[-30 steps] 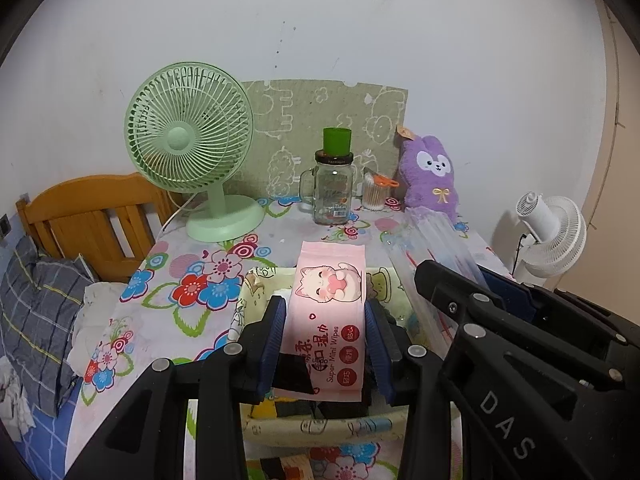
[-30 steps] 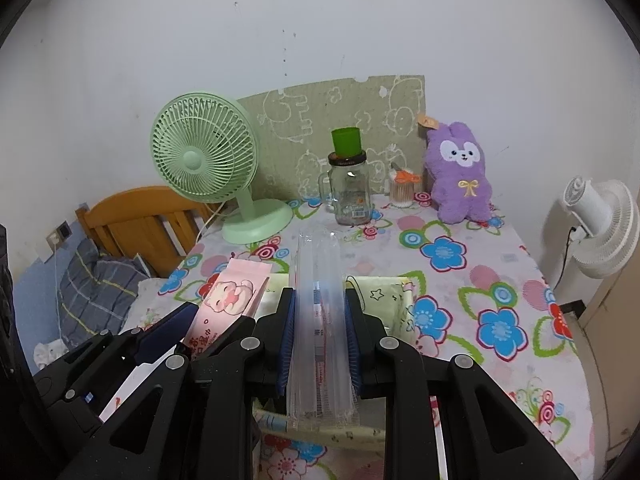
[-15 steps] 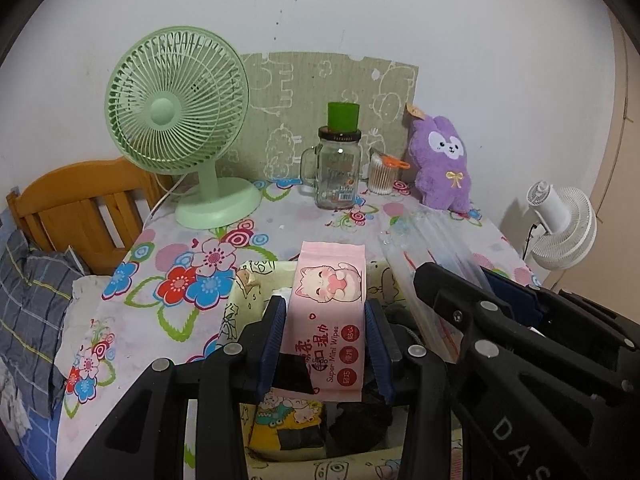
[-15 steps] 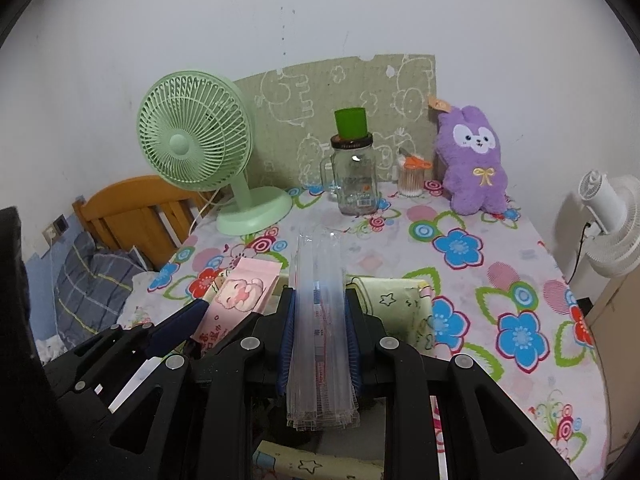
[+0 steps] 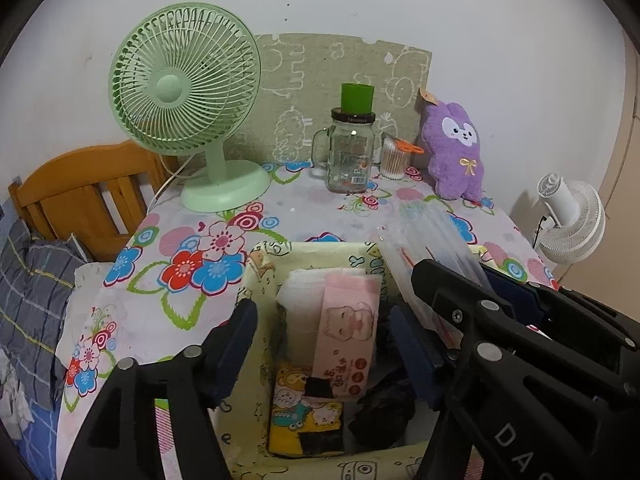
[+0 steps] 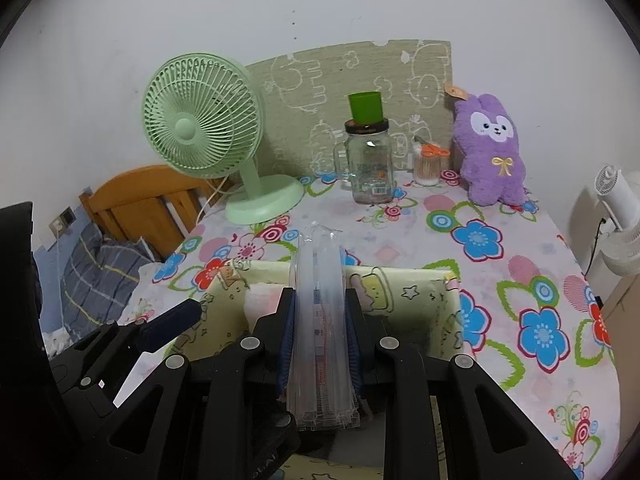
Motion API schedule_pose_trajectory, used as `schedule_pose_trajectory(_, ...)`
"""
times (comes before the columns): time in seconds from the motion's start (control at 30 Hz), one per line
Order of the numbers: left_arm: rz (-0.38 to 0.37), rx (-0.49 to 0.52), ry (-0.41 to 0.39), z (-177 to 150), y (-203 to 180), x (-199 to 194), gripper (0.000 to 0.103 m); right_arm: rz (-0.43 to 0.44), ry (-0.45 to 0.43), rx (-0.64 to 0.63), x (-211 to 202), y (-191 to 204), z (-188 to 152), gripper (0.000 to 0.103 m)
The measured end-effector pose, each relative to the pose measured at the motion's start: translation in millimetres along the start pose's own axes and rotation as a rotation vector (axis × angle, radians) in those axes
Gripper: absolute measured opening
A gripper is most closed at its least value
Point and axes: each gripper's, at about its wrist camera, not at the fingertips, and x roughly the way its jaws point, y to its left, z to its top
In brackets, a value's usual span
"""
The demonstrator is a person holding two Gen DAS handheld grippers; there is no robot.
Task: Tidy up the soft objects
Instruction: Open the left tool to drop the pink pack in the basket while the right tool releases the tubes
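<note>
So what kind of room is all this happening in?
Most likely a bedroom at home. A wooden bed frame with plaid bedding sits beside a table with a flowered cloth, and a purple plush bunny and a green desk fan stand against the wall.

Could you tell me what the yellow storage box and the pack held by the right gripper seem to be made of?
Yellow storage box: likely matte printed fabric, since its walls sag and crease. Pack in the right gripper: glossy clear plastic film, see-through with highlights.
</note>
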Motion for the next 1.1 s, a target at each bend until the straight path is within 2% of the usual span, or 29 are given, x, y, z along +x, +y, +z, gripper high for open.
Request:
schedule_pose_trajectory(0.23, 0.011, 0.017, 0.015, -4, 1, 1, 0.080, 0.004, 0.033, -0.010, 6, 2, -5, 0.030)
schedule_pose_trajectory(0.3, 0.006, 0.028, 0.015, -5, 0, 0, 0.085, -0.014, 0.038, -0.009, 8, 0, -6, 0.036)
schedule_pose_trajectory(0.37, -0.002, 0.032, 0.013, -6, -1, -2, 0.087, -0.021, 0.040, -0.004, 8, -1, -7, 0.057)
schedule_pose_trajectory(0.4, -0.006, 0.033, 0.012, -6, -1, -3, 0.087, -0.026, 0.036, -0.003, 6, -2, -8, 0.062)
schedule_pose_trajectory(0.43, -0.009, 0.034, 0.011, -6, -2, -4, 0.087, -0.029, 0.030, -0.004, 5, -2, -8, 0.066)
schedule_pose_trajectory(0.5, -0.010, 0.033, 0.012, -7, -2, -6, 0.088, -0.037, 0.021, -0.009, 2, -1, -8, 0.067)
schedule_pose_trajectory(0.57, -0.012, 0.033, 0.009, -7, -2, -9, 0.088, -0.036, 0.019, -0.006, -1, -2, -9, 0.074)
schedule_pose_trajectory(0.87, -0.008, 0.045, -0.026, -9, -10, -29, 0.092, -0.047, -0.014, 0.015, -22, -3, -10, 0.085)
schedule_pose_trajectory(1.1, -0.008, 0.045, -0.054, -9, -16, -46, 0.092, -0.068, -0.049, 0.015, -43, -3, -11, 0.088)
